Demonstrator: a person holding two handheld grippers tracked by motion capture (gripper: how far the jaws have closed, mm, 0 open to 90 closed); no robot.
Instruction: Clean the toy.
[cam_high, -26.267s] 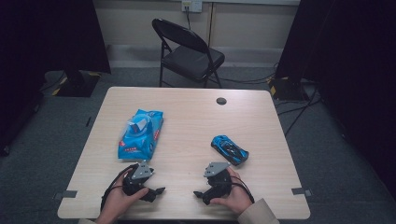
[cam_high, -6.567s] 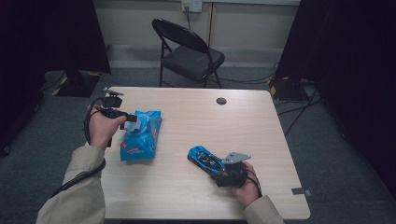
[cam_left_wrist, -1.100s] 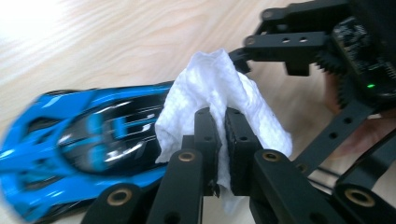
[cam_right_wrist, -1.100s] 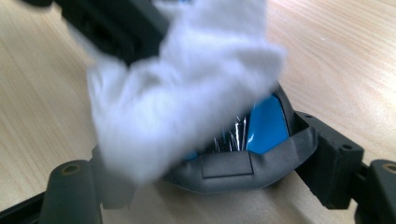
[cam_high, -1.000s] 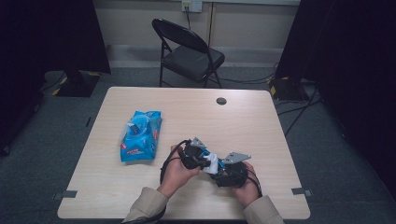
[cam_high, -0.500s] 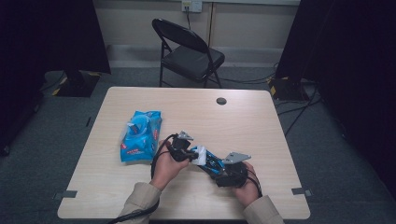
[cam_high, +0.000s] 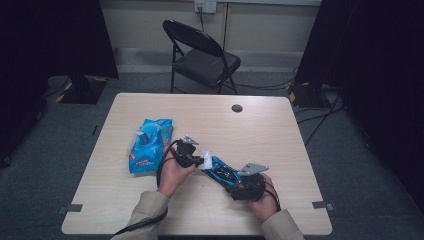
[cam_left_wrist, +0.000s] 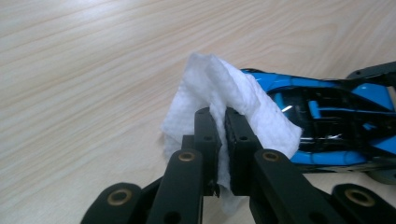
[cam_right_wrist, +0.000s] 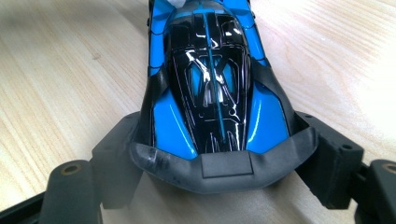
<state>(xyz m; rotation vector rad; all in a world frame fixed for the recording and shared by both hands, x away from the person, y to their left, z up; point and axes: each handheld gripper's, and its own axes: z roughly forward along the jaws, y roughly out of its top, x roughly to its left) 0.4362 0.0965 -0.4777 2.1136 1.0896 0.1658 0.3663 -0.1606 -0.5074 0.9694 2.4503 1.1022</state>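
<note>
**A:** What have you got in your hands right now?

**B:** My left gripper (cam_left_wrist: 219, 126) is clamped tight on a folded white wipe (cam_left_wrist: 224, 100). The two black jaws pinch it from either side, and the tissue bulges out above and around them. In the high view that gripper (cam_high: 199, 161) sits near the middle of the table, with the wipe (cam_high: 206, 162) at its tip.

**A:** And the other one?

**B:** My right gripper (cam_right_wrist: 224, 154) grips the blue and black toy car (cam_right_wrist: 215, 79) by one end. The jaws press against its two sides, and the dark bumper hangs between them. From above, the right gripper (cam_high: 239, 186) is in my hand near the front edge, and the car (cam_high: 222, 172) runs from it diagonally toward my left gripper.

**A:** Is the wipe on the car?

**B:** It touches the car's far end. In the left gripper view the tissue lies against the blue bodywork, and in the right gripper view a bit of white shows at the top of the car.

**A:** What else is on the table?

**B:** A blue pack of wipes (cam_high: 148, 145) lies flat just left of my left hand, near it but apart. The wooden table (cam_high: 280, 130) has a small dark round hole (cam_high: 237, 108) toward the far edge. A black folding chair (cam_high: 202, 55) stands behind the table.
</note>
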